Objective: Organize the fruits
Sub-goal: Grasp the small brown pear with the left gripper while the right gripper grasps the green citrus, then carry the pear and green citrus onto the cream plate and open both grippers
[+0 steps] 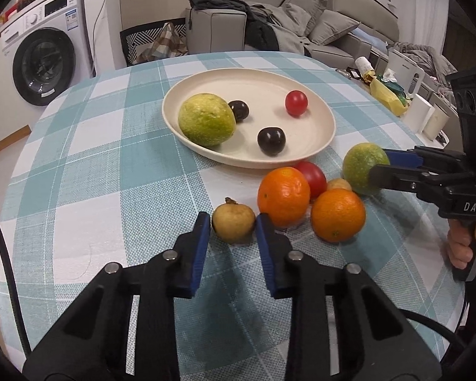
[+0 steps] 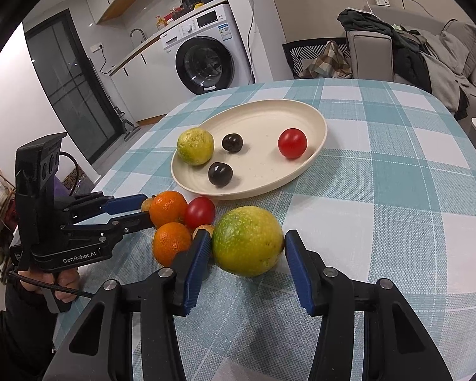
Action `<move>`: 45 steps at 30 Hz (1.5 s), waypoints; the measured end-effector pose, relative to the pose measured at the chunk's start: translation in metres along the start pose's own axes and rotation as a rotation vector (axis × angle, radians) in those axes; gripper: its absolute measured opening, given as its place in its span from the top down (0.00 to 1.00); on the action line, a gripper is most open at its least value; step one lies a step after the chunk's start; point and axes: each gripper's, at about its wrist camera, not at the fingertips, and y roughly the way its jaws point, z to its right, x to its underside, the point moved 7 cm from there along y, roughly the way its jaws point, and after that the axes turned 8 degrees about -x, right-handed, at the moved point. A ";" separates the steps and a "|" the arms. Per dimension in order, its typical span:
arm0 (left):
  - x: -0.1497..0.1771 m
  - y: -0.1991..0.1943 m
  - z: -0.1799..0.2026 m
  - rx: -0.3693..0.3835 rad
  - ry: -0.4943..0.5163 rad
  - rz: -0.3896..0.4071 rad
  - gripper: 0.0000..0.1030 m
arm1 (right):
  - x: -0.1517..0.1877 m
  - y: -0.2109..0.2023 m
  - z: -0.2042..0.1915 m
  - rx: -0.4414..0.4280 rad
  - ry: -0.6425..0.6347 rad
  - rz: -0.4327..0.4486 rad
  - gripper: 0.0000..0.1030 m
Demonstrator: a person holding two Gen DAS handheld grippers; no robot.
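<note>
A cream plate holds a green-yellow fruit, two dark plums and a red tomato. In front of it lie two oranges, a red tomato and a small yellow fruit. My left gripper straddles a small tan fruit, pads touching its sides on the cloth. My right gripper straddles a large green fruit; the left pad touches, the right pad stands just off it. It also shows in the left wrist view.
The table wears a teal and white checked cloth. A washing machine stands at the far left, a grey sofa with clothes behind the table. Cups and clutter sit on a side table at the right.
</note>
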 end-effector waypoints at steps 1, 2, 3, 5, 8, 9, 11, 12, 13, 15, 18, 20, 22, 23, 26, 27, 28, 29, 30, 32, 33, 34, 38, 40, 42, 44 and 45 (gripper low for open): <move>0.000 0.000 0.001 0.000 0.000 0.000 0.74 | 0.000 0.000 0.000 0.000 0.000 0.000 0.52; 0.000 0.000 0.001 0.002 -0.002 0.000 0.75 | 0.000 0.000 0.000 0.000 0.001 0.000 0.52; 0.000 0.000 0.001 0.003 -0.003 0.000 0.75 | 0.000 0.000 0.000 0.000 0.000 0.000 0.52; 0.000 0.000 0.003 0.007 -0.008 -0.001 0.75 | 0.000 0.000 0.000 -0.001 0.002 0.000 0.52; 0.001 -0.001 0.004 0.011 -0.009 0.000 0.75 | 0.000 0.001 0.000 -0.004 0.006 0.001 0.51; 0.001 -0.001 0.004 0.011 -0.010 0.000 0.75 | 0.000 0.001 0.000 -0.006 0.012 0.003 0.51; 0.001 -0.001 0.003 0.013 -0.011 -0.001 0.75 | -0.001 0.002 0.003 -0.014 0.032 0.008 0.51; 0.001 -0.001 0.003 0.014 -0.012 -0.001 0.75 | -0.001 0.003 0.003 -0.015 0.036 0.006 0.51; 0.001 -0.001 0.003 0.013 -0.013 0.000 0.75 | 0.000 0.004 0.004 -0.021 0.043 0.002 0.51; 0.001 -0.001 0.002 0.016 -0.018 -0.002 0.75 | 0.000 0.005 0.004 -0.029 0.049 0.000 0.51; 0.002 -0.001 0.002 0.016 -0.018 -0.002 0.75 | 0.000 0.008 0.004 -0.040 0.056 -0.007 0.50; 0.002 -0.001 0.001 0.015 -0.018 -0.002 0.75 | 0.002 0.011 0.004 -0.048 0.060 -0.021 0.50; 0.002 -0.002 0.001 0.016 -0.023 -0.001 0.75 | 0.002 0.012 0.003 -0.045 0.051 -0.021 0.50; 0.002 -0.002 0.000 0.015 -0.025 0.000 0.75 | 0.002 0.012 0.002 -0.040 0.046 -0.019 0.50; 0.000 -0.004 -0.003 0.018 -0.031 0.008 0.75 | 0.002 0.010 0.002 -0.041 0.042 -0.013 0.50; 0.000 -0.005 -0.004 0.018 -0.035 0.012 0.75 | 0.002 0.010 0.002 -0.039 0.042 -0.010 0.50; -0.001 -0.006 -0.005 0.020 -0.036 0.015 0.75 | 0.002 0.009 0.002 -0.040 0.042 -0.007 0.50; -0.002 -0.007 -0.006 0.020 -0.039 0.019 0.75 | 0.001 0.009 0.003 -0.038 0.040 -0.004 0.50; -0.003 -0.009 -0.006 0.021 -0.042 0.026 0.75 | 0.001 0.008 0.003 -0.035 0.038 0.000 0.50; -0.004 -0.013 -0.007 0.028 -0.049 0.041 0.75 | 0.000 0.006 0.004 -0.033 0.036 0.011 0.51; -0.006 -0.016 -0.008 0.028 -0.051 0.050 0.75 | -0.001 0.005 0.004 -0.034 0.037 0.018 0.51; -0.007 -0.018 -0.008 0.027 -0.054 0.057 0.75 | -0.002 0.004 0.004 -0.036 0.038 0.025 0.51; -0.011 -0.025 -0.011 0.022 -0.071 0.077 0.75 | -0.006 -0.002 0.003 -0.041 0.040 0.059 0.51; -0.014 -0.029 -0.012 0.018 -0.080 0.091 0.75 | -0.009 -0.006 0.003 -0.049 0.044 0.096 0.51; -0.016 -0.032 -0.014 0.011 -0.089 0.103 0.75 | -0.012 -0.010 0.003 -0.046 0.047 0.124 0.51; -0.018 -0.034 -0.015 0.007 -0.098 0.109 0.75 | -0.015 -0.015 0.003 -0.050 0.051 0.152 0.51; -0.019 -0.036 -0.015 0.006 -0.100 0.115 0.75 | -0.017 -0.016 0.003 -0.047 0.048 0.161 0.51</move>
